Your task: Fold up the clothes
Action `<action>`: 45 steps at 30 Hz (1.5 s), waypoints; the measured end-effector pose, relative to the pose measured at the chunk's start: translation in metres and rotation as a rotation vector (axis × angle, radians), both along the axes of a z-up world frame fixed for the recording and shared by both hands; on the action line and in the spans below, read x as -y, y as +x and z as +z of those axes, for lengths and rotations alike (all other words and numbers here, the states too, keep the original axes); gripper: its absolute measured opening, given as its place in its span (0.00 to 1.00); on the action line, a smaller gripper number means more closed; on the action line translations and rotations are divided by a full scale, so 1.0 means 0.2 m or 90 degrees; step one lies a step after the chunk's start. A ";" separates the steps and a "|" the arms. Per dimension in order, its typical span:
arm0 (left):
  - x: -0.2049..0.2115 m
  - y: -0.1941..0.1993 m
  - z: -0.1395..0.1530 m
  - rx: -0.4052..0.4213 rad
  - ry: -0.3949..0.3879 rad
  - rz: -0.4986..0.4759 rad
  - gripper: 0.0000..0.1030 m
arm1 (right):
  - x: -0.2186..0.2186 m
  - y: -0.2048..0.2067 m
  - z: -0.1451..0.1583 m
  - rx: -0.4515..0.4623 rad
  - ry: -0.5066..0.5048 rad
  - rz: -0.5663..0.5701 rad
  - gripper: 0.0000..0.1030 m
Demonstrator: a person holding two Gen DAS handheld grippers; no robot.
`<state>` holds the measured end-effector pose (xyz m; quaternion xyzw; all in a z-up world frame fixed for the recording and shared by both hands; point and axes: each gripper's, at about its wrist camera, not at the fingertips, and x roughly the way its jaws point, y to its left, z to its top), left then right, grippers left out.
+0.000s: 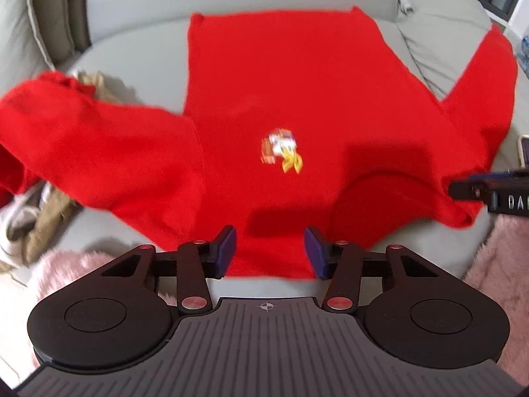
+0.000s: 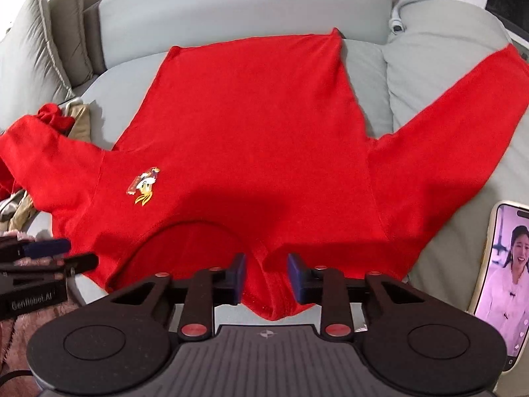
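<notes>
One red sweater (image 2: 251,139) lies spread flat on a grey sofa (image 2: 429,76), neckline near and hem far. At the far left, two grey cushions (image 2: 43,43) lean against the sofa back. Just below them the sweater's left sleeve (image 1: 82,145) runs out to the left, its cuff bunched over some tan cloth (image 2: 79,119); more of that cloth and something pale sit under the sleeve nearer to us, though the left wrist view is too blurred to say what. A pink fluffy fabric (image 1: 66,271) shows along the near left edge.

The left gripper (image 1: 270,251) is at the near edge of the sweater on its left shoulder, fingers spread apart with red cloth showing between them but nothing pinched. A small cartoon print (image 2: 143,185) marks the chest, left of centre. The round neckline (image 2: 198,228) curves just right of the left gripper.

The right gripper (image 2: 266,278) sits at the near edge by the right shoulder, fingers apart, with a ridge of red fabric rising between them; the pads do not appear to be touching it.

The right sleeve (image 2: 463,125) stretches up to the far right across a rumpled grey cover (image 2: 439,33). At the near right a phone (image 2: 502,281) lies on the sofa, its screen lit.
</notes>
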<state>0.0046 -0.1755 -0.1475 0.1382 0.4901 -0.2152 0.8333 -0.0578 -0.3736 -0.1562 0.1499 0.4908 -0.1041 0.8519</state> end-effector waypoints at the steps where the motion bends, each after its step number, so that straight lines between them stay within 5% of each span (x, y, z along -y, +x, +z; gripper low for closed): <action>1: 0.01 0.02 0.01 0.004 -0.004 0.010 0.47 | -0.01 0.01 0.00 0.004 -0.007 -0.001 0.27; 11: 0.08 0.05 -0.16 -0.035 0.032 -0.006 0.47 | 0.00 0.04 -0.17 -0.044 -0.029 -0.010 0.28; 21: -0.01 -0.08 -0.12 -0.118 0.065 -0.041 0.41 | -0.05 -0.13 -0.11 -0.110 0.008 -0.013 0.31; 32: -0.14 -0.15 0.09 -0.022 -0.005 -0.030 0.52 | -0.23 -0.29 0.16 0.041 0.018 0.004 0.44; 45: -0.12 -0.10 0.11 -0.041 0.037 0.003 0.56 | -0.25 -0.23 0.21 0.031 0.020 0.000 0.51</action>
